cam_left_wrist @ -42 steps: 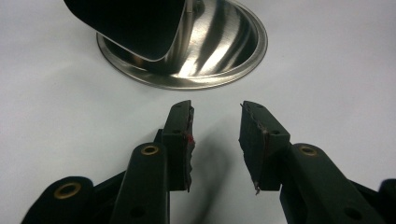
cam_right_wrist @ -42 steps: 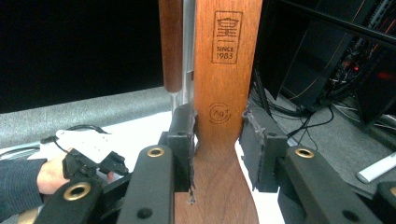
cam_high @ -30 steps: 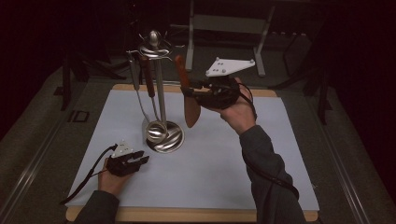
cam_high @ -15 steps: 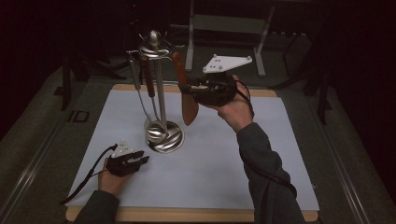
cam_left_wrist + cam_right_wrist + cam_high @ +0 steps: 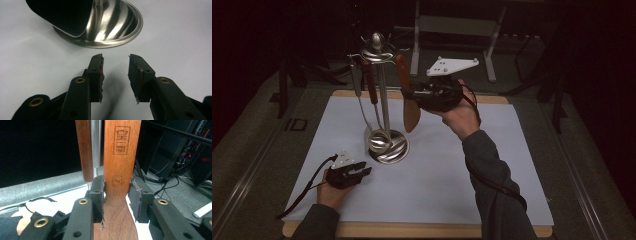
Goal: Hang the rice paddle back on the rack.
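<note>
High view: right gripper (image 5: 412,95) holds a wooden spatula (image 5: 410,112) upright just right of the steel utensil stand (image 5: 381,95), handle up near the stand's top hooks; left gripper (image 5: 357,172) rests on the white mat (image 5: 492,165), near the stand's base, front-left.

Left gripper view: 2 jaws apart, nothing btwn them, base (image 5: 117,27) just ahead.

Right gripper view: jaws around the spatula's (image 5: 119,170) neck, left one touching; can't tell if the right one does.
</note>
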A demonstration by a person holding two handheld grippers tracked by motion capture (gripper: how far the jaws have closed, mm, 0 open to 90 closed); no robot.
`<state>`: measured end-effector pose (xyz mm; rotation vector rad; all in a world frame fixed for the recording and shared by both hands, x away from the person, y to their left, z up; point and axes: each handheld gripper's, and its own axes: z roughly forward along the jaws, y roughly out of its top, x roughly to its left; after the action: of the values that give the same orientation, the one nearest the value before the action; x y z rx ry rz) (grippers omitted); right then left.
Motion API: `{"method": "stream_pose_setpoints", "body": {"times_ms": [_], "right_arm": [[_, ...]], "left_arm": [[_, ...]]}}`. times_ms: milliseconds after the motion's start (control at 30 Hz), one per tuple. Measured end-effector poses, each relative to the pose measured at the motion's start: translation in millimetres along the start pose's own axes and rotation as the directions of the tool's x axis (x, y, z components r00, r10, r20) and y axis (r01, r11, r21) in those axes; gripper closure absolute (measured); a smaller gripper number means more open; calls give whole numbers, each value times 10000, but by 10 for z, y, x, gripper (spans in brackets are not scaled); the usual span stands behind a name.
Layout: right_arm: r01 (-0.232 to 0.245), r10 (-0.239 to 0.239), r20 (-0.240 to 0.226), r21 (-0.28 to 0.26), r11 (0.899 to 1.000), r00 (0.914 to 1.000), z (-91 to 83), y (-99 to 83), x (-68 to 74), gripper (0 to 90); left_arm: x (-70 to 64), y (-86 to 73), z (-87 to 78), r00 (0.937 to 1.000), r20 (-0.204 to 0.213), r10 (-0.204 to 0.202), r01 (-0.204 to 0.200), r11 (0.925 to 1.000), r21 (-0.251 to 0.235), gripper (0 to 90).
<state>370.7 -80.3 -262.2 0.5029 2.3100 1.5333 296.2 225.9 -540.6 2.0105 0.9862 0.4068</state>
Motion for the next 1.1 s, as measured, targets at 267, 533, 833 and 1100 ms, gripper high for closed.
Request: {"method": "stream_pose_setpoints", "body": {"times_ms": [267, 533, 833, 1100], "right_arm": [[15, -15, -46, 30, 10000, 10000, 39, 19, 15, 667], [-63, 63, -26, 88, 9999, 10000, 86, 33, 16, 666], [-113, 113, 38, 188, 9998, 9999, 145, 11, 12, 665], [-219, 218, 45, 248, 9995, 9998, 174, -22, 10, 659]], "left_arm": [[-1, 0, -1, 10000, 1, 10, -10, 10000, -4, 648], [0, 0, -1, 10000, 3, 24, -24, 10000, -9, 647], [0, 0, 0, 10000, 8, 6, -6, 10000, -12, 647], [0, 0, -1, 10000, 11, 7, -7, 10000, -9, 647]]}}
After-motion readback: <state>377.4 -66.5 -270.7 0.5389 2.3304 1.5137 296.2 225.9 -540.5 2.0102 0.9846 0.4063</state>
